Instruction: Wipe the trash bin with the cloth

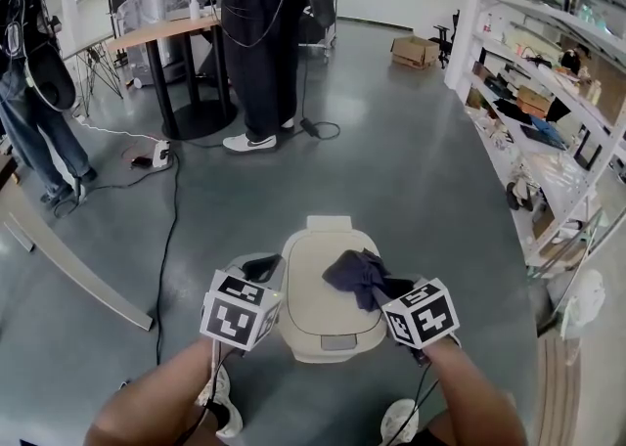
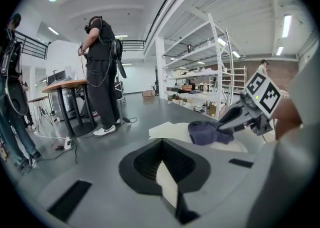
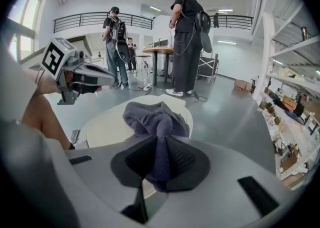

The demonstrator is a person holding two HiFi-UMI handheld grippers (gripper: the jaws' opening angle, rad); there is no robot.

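"Two things to place, biggest first. Where's the bin?"

"The trash bin (image 1: 293, 322) stands on the grey floor (image 1: 411, 190) just ahead of my feet. Its cream lid (image 1: 315, 283) is down, and it sits between my two grippers."

"And the cloth?"

"The dark cloth (image 1: 354, 274) lies bunched on the right half of the lid. One fold is drawn up into my right gripper (image 1: 383, 289), whose jaws are pinched tight on it."

"Your left?"

"My left gripper (image 1: 261, 266) hangs by the bin's left edge. Its jaws are only a slit apart, with nothing between them but a sliver of lid showing through. I can't tell whether it touches the bin."

"How will they handle?"

"The cloth looks soft and limp, so I'd expect it to drag and ball up. I want the fold held deep, with the loose part flat on the lid. The bin looks like light, smooth plastic that could skid under a push, so I'd brace its rim with the left."
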